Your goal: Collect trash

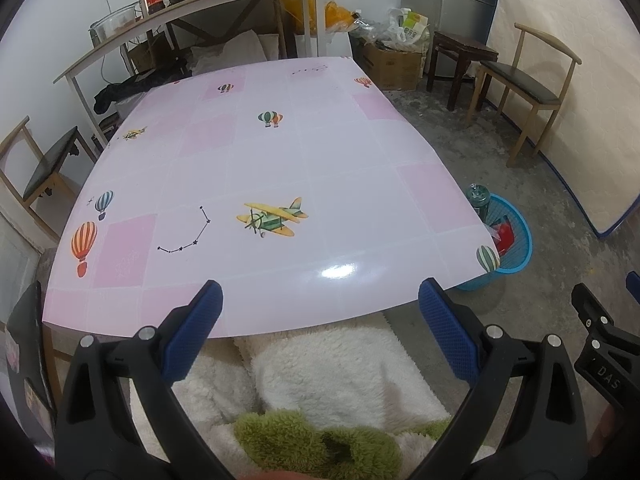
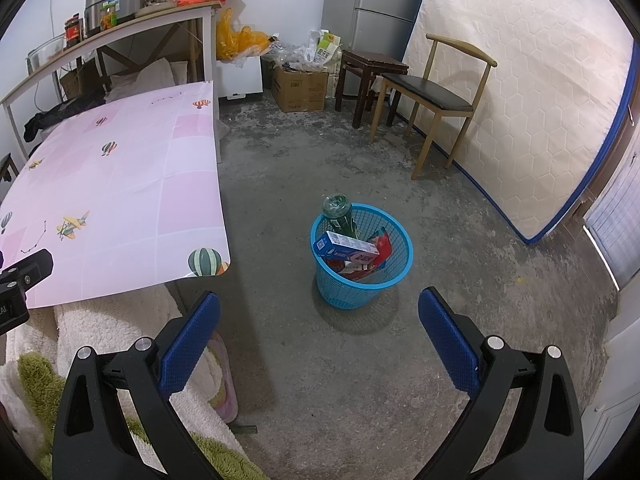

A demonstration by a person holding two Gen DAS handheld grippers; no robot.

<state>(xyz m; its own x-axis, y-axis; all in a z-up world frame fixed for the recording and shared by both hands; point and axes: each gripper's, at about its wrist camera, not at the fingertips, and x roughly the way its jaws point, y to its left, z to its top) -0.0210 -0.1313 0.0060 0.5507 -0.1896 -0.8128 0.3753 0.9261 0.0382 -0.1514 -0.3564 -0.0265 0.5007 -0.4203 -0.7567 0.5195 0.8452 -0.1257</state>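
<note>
I hold both grippers, left [image 1: 320, 320] and right [image 2: 319, 320], with jaws wide and empty above a bare table [image 1: 280, 160], the trash (bottle, box, wrappers) already in the blue basket [image 2: 400, 268] on the floor, so I judge a final scan suffices.

We see a pink balloon-and-plane patterned tabletop [image 1: 280, 168], its printed surface bare. At its four o'clock, a blue mesh plastic basket [image 2: 362, 284] stands on the grey concrete floor [image 2: 320, 160].
</note>
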